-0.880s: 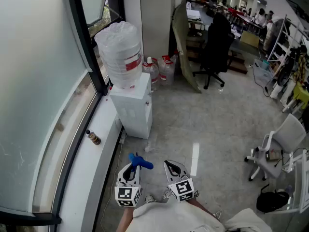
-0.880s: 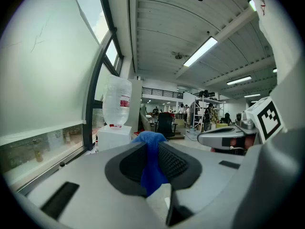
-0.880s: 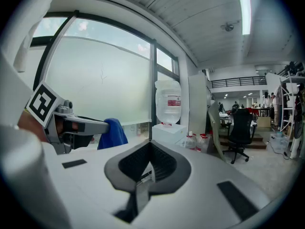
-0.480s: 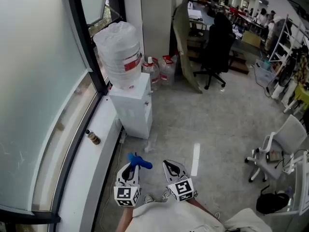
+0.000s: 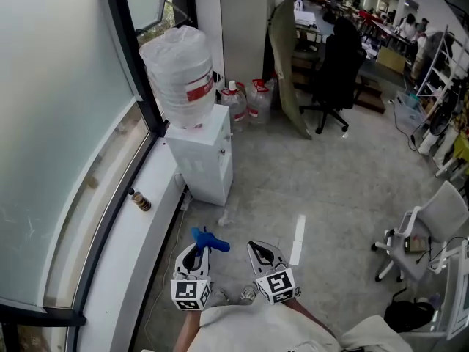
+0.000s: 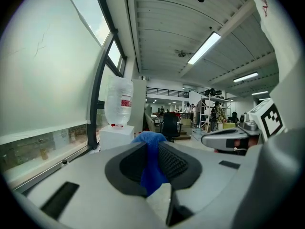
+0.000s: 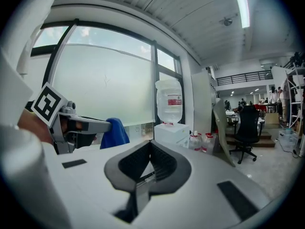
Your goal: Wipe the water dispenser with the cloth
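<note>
Left gripper [image 5: 198, 249] is seen clamped shut on a blue cloth [image 5: 211, 242] | right gripper [image 5: 256, 249] is held just beside it, jaws closed together on nothing | white water dispenser [image 5: 204, 152], topped by a large bottle [image 5: 179, 68], is set well ahead, beside the window [image 5: 58, 108]

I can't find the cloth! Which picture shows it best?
The left gripper view: the cloth sits close, pinched in the left hand-held gripper. The head view shows the cloth tiny; the right gripper view shows the cloth side-on.
</note>
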The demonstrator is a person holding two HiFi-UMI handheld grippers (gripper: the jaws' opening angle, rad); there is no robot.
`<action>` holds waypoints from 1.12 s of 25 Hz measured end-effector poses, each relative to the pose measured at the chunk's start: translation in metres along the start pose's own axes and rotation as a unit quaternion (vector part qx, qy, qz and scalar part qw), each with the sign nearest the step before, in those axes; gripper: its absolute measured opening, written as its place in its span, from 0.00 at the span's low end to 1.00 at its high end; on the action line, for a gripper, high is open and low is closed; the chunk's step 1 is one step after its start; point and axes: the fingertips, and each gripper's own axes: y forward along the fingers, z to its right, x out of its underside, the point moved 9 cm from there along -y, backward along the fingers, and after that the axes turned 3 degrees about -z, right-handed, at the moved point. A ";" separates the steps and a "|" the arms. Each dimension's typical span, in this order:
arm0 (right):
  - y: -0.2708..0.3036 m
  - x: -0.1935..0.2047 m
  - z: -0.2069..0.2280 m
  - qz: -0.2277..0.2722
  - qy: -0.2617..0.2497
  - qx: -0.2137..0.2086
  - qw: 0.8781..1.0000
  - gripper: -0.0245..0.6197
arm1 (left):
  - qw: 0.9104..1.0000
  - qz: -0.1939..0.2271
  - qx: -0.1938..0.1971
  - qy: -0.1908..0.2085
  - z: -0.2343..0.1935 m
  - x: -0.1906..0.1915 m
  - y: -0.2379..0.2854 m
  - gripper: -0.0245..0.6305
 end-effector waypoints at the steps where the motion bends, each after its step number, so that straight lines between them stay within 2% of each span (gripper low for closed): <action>1: 0.000 0.002 0.002 -0.002 0.000 -0.004 1.000 0.06 | 1.000 -0.001 -0.004 -0.002 0.002 0.002 0.000 0.15; 8: 0.003 0.013 0.008 -0.014 -0.004 -0.033 0.999 0.06 | 1.000 -0.009 -0.026 -0.011 0.007 0.012 0.002 0.15; 16: 0.024 0.011 0.022 -0.012 -0.009 -0.045 0.999 0.06 | 0.999 -0.010 -0.033 -0.014 0.000 0.014 0.023 0.15; 28: 0.090 0.002 0.048 -0.025 -0.016 -0.030 0.999 0.06 | 0.999 -0.005 -0.027 -0.019 -0.058 0.005 0.090 0.15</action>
